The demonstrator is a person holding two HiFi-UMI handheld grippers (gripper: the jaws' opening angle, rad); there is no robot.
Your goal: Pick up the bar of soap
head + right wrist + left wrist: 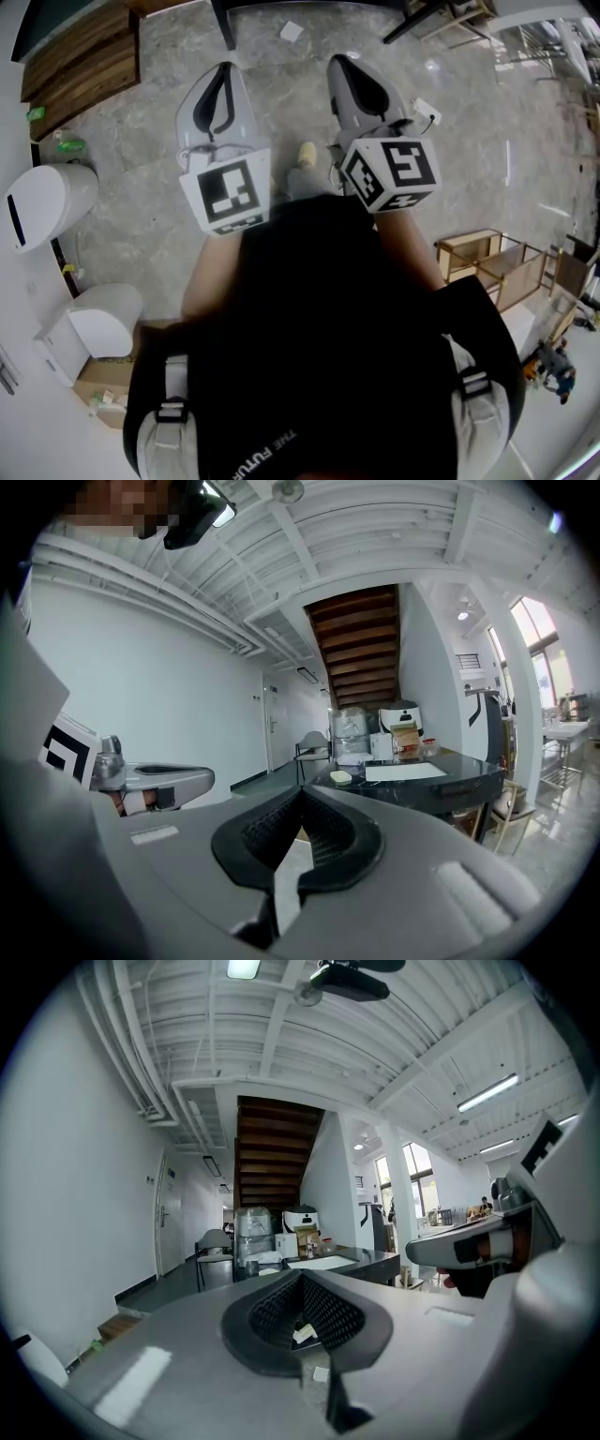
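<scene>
In the right gripper view a pale bar of soap [340,776] lies on the near left corner of a dark counter [441,785], well ahead of me. My right gripper [300,795] points at that counter with its jaws shut and nothing between them. My left gripper [300,1275] is also shut and empty, facing the same counter [366,1258]. In the head view both grippers are held side by side over the grey floor, the left [225,70] and the right [339,62]. Each gripper shows in the other's view, the right gripper [473,1246] and the left gripper [159,780].
A white sheet [405,772] and boxes and an appliance [405,722] sit on the counter. A chair [314,747] and a wooden staircase [361,658] stand behind it. White bins [47,202] line the left wall, and a wooden frame [487,258] stands at the right.
</scene>
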